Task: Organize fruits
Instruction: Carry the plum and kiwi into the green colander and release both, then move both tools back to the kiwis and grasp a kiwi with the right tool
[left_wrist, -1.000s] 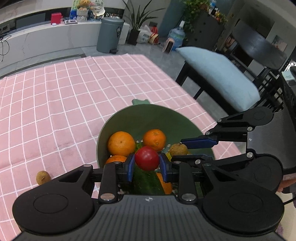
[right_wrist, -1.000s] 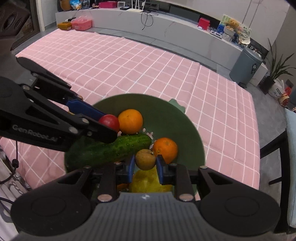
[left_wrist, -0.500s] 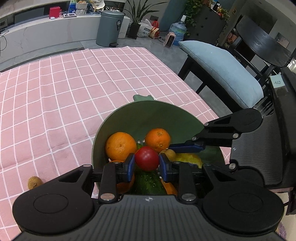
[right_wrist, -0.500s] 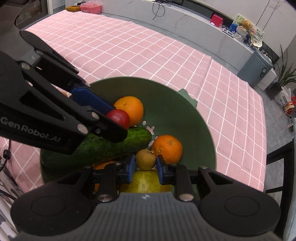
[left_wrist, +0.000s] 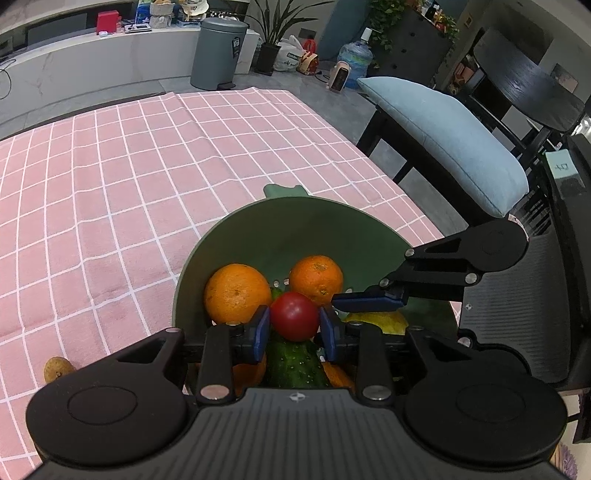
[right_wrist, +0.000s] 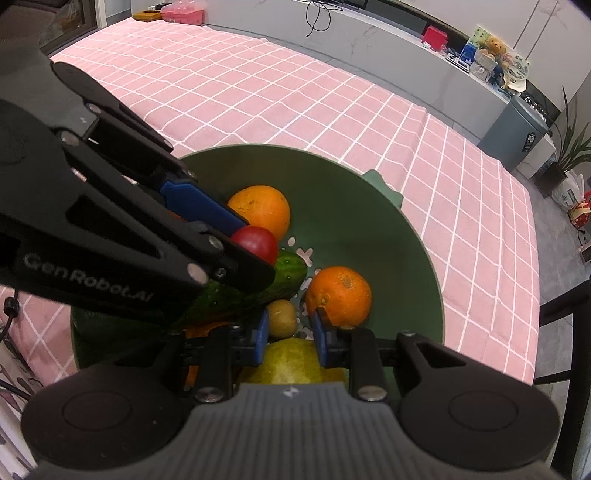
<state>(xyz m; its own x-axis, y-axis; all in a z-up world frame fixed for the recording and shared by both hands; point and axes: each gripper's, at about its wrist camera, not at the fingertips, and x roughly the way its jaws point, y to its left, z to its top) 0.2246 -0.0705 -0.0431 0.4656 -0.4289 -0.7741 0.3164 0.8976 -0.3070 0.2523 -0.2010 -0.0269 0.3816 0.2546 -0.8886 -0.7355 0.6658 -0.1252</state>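
Two handheld grippers meet over a green bowl (left_wrist: 295, 221) of produce on a table spread with a pink checked cloth (left_wrist: 129, 166).

The left gripper (left_wrist: 294, 325) is clamped on a red tomato (left_wrist: 294, 315), its blue pads pressed to either side of the fruit, which hangs just above a cucumber (left_wrist: 293, 365) lying in the bowl. Seen from the left wrist camera, a large orange (left_wrist: 238, 293) sits at 10 o'clock from the tomato and a smaller orange (left_wrist: 316, 275) at 1 o'clock, both in the bowl.

The right gripper (right_wrist: 288, 330) stands narrowly parted around a small brown fruit (right_wrist: 282, 318) (possibly a kiwi or longan — too small to tell). The fruit touches the left pad, while a sliver of space shows by the right pad, so I cannot tell if it is really held. A yellow-green pear (right_wrist: 291, 362) rests directly below it at 6 o'clock, and an orange (right_wrist: 339, 295) sits at 2 o'clock from the brown fruit.

Outside the bowl, at 9 o'clock from it in the left wrist view, another small brown fruit (left_wrist: 57, 369) lies alone on the cloth. Beyond the table stand a grey bin (left_wrist: 218, 53) and a chair with a blue cushion (left_wrist: 443, 136).
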